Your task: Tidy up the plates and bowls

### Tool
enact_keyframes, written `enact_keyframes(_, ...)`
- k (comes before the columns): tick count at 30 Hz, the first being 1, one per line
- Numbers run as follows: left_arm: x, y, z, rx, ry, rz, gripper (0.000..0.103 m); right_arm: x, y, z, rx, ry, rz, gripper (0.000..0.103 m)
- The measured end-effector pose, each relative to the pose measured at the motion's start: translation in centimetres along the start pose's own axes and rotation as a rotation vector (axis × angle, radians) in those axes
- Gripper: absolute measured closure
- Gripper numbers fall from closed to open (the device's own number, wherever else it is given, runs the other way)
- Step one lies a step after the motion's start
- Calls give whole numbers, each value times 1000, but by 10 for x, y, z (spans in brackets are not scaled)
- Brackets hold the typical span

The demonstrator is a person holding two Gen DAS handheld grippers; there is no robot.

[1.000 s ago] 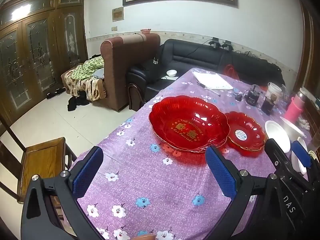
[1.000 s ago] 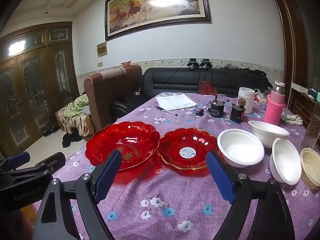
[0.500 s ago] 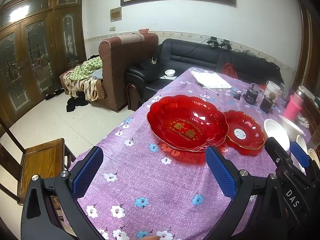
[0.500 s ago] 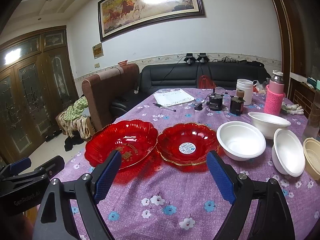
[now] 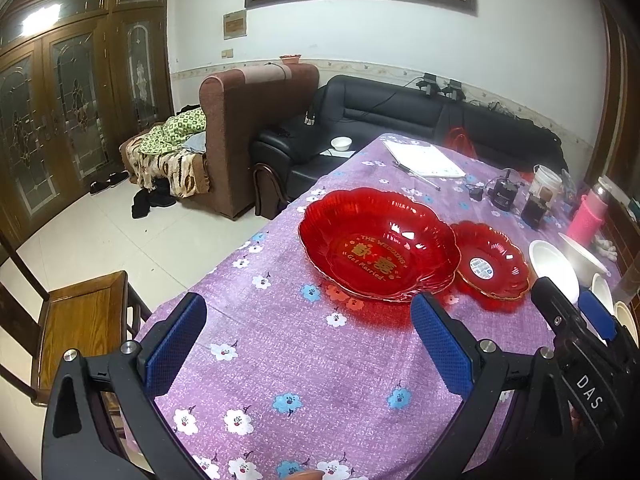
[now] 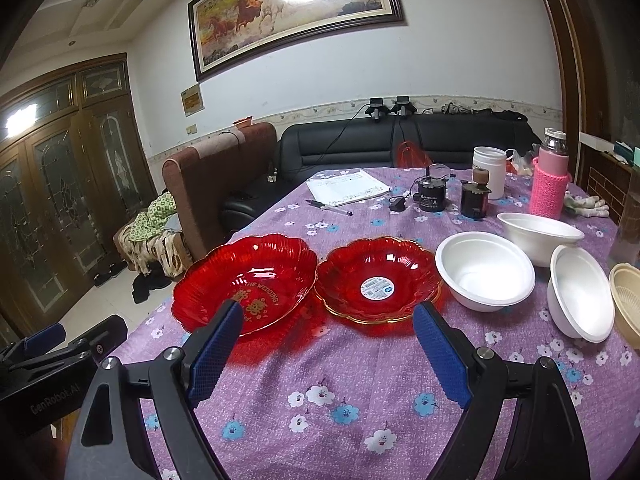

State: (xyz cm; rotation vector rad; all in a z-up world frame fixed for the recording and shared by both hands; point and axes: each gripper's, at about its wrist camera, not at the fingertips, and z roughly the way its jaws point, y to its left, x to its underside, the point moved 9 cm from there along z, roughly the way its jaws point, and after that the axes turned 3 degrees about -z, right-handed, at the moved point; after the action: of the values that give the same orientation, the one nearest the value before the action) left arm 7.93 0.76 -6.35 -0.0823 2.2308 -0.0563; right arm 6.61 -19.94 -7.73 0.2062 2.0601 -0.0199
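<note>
1. Two pairs of tongs hovered above a tabletop (image 6: 360,400) covered in purple flowered cloth. The left tongs (image 5: 306,346) were spread wide and held nothing; the right tongs (image 6: 326,354) were likewise spread and empty.
2. A large red plate (image 6: 246,284) lay toward the left edge, its rim touching or just beside a smaller red plate (image 6: 378,280) with a sticker at its centre. To the right sat three white bowls — one (image 6: 484,276) upright beside the small plate, one (image 6: 540,236) behind it, one (image 6: 580,298) tilted on its side — and a beige basket (image 6: 628,300) at the far edge.
3. The step in hand looked like the first reach, probably for a red plate. To do it well, the tongs should come in low and pinch the scalloped rim on the near side, since glossy plastic may slip, and lift level before stacking.
4. Hard to tell: whether the red plates overlapped, and whether each was a single plate or a nested stack. The basket was cut off by the frame.
</note>
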Motion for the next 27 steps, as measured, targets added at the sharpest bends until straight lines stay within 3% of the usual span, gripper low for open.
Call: enact_keyframes(27, 3, 6, 12, 1, 28, -12, 0, 3, 1, 10, -11, 28, 20, 15)
